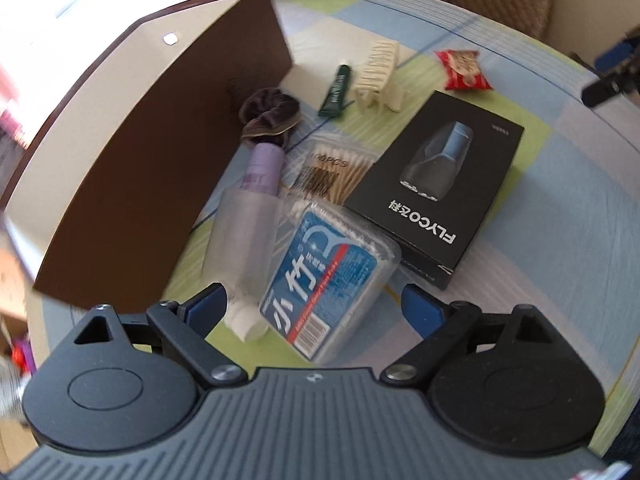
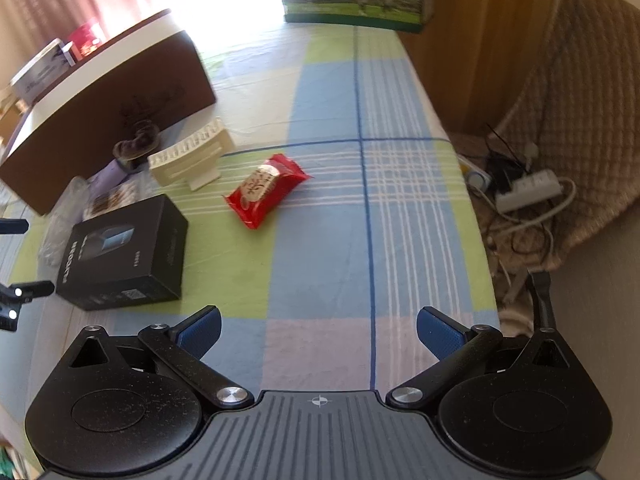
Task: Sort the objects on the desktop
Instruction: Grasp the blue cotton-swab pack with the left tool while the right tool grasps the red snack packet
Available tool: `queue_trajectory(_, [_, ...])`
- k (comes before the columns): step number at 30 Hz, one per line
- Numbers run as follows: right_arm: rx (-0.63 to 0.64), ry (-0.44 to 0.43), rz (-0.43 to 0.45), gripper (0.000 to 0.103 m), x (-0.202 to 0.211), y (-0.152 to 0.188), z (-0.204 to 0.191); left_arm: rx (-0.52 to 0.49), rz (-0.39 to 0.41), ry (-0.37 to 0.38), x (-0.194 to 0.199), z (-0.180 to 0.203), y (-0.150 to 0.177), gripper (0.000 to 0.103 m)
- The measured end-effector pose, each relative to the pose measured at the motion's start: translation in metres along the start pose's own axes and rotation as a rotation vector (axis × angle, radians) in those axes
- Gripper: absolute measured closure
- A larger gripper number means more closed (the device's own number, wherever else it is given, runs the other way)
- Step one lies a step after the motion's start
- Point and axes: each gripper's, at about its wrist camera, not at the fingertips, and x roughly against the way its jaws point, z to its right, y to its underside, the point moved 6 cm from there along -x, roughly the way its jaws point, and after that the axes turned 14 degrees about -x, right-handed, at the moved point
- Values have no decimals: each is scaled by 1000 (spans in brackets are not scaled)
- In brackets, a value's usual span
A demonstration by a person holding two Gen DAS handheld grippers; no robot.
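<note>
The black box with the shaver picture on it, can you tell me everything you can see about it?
The black box is flat, rectangular and looks like cardboard, closed. Its top shows a dark shaver picture and white FLYCO lettering. It lies flat on the checked tablecloth, next to the clear blue-labelled swab box and a cotton swab packet; whether they touch is unclear. Neither gripper holds it.

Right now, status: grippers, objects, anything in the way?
Left gripper open, straddling blue floss box. Right gripper open, empty, over bare cloth. Red snack packet ahead of it, path clear. Brown bin beside the pile.
</note>
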Motion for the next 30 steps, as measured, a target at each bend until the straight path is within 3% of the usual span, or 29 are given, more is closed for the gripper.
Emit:
queue_trajectory(4, [-49,17,-3,2,-2,2,3,-103,27,35,-8,-1,-3,11])
queue_trajectory(7, [-61,31,1,2,-2,1,4,-149,45,67,-13,-1,-3,22])
queue_trajectory(9, [-60,37,5,2,-2,0,4,-164,53,90,-14,1,-3,39])
queue_trajectory(12, [-56,41,9,2,-4,-4,5,-152,58,79,-13,2,-2,40])
queue_trajectory(18, [10,6,31,2,-11,-15,-3,22,23,52,-5,6,1,41])
queue_trajectory(24, [177,-95,90,2,-23,-36,-21,279,-67,3,5,5,9,42])
queue_trajectory(28, [313,-171,99,17,-35,-48,-34,449,-163,-32,7,0,20,42])
queue_trajectory(30, [350,-198,97,19,-42,-53,-40,521,-199,-47,9,-3,27,42])
